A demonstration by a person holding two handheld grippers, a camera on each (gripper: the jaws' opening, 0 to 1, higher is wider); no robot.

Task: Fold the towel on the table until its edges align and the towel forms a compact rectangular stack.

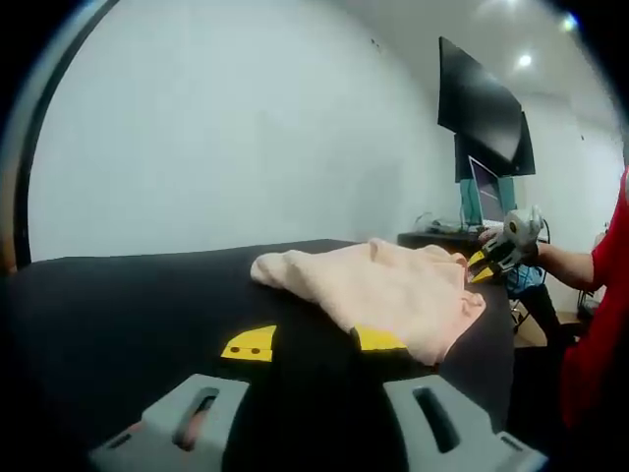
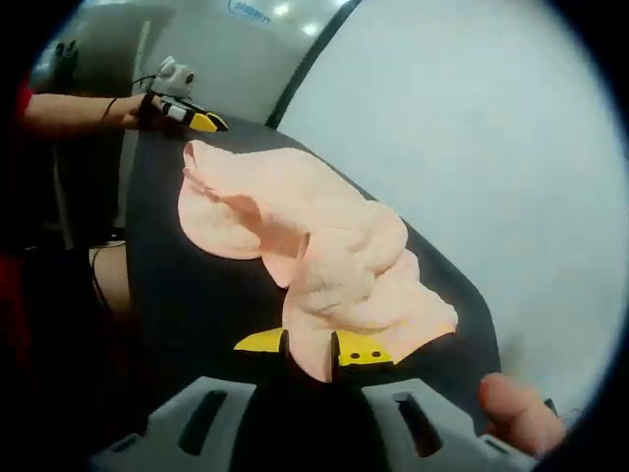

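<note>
Pinching looks underway on the right gripper (image 2: 310, 349): its yellow tips sit narrow w/ a peach fold of the towel (image 2: 314, 256) wedged between them at the near edge, so it seems to hold cloth, tho how deep the bite goes is hard to tell. Left gripper (image 1: 313, 342) has its yellow tips spread fairly wide; one tip is touching or tucked under the towel's (image 1: 393, 285) near edge, the other lies bare on the black table (image 1: 118, 305), nothing clamped. Towel is a crumpled heap mid-table, not flat, no edges aligned yet. Best approach, imo: get the left closed on a matching corner, not a mid-edge bunch, then lift both & pull apart gently to spread the cloth before any fold. Keep it low so it stays on the table. A fingertip (image 2: 521, 413) shows by the right gripper's body.
</note>
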